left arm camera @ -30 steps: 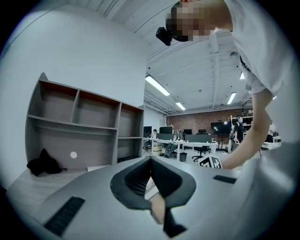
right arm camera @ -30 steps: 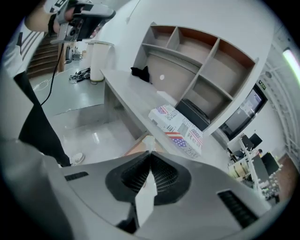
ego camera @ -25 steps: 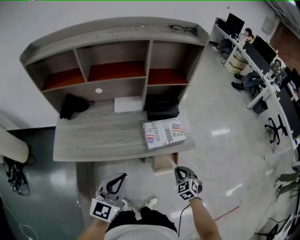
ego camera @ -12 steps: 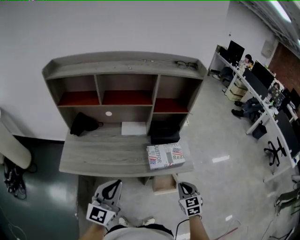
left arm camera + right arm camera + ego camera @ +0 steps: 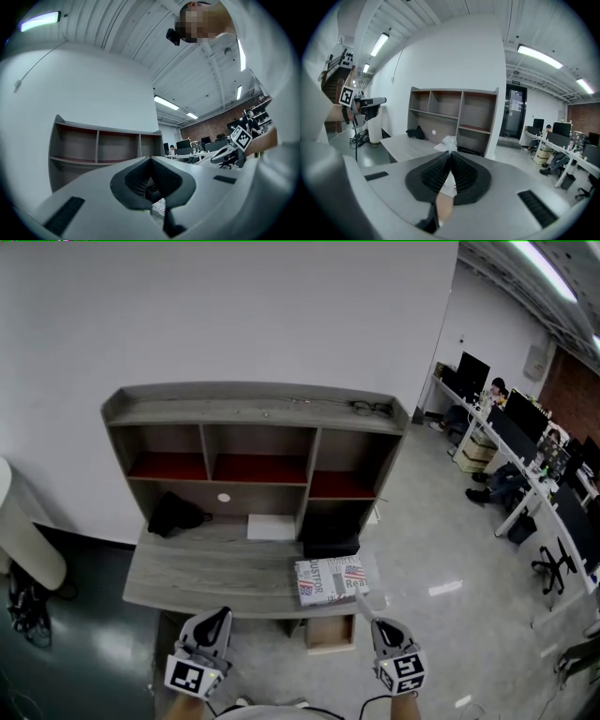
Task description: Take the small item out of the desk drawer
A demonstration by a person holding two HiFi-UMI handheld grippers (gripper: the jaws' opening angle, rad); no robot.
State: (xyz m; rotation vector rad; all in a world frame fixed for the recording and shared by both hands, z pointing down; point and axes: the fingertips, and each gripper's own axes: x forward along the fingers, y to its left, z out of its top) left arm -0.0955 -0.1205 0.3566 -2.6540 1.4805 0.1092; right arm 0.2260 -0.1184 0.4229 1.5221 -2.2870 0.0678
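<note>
The grey desk point(image 5: 202, 579) has a tan drawer point(image 5: 330, 635) standing open under its right end. My right gripper point(image 5: 372, 620) hangs just right of the drawer, level with the desk's front edge. It is shut on a small crumpled white item point(image 5: 449, 142) that sticks out past the tips of my right gripper point(image 5: 449, 153). The left gripper point(image 5: 217, 614) hovers before the desk's middle, its jaws together and empty. In the left gripper view the left gripper point(image 5: 151, 159) points at the shelf unit.
A shelf hutch point(image 5: 258, 405) tops the desk, with glasses point(image 5: 372, 409) on it. On the desk lie a newspaper-print box point(image 5: 330, 579), a black box point(image 5: 328, 542), a white sheet point(image 5: 272, 526) and a black bag point(image 5: 176, 514). Office desks with seated people point(image 5: 525, 442) fill the right.
Both grippers have risen, the right one more, away from the open drawer with the white item. The head view has lifted, so the desk sits lower in the picture.
</note>
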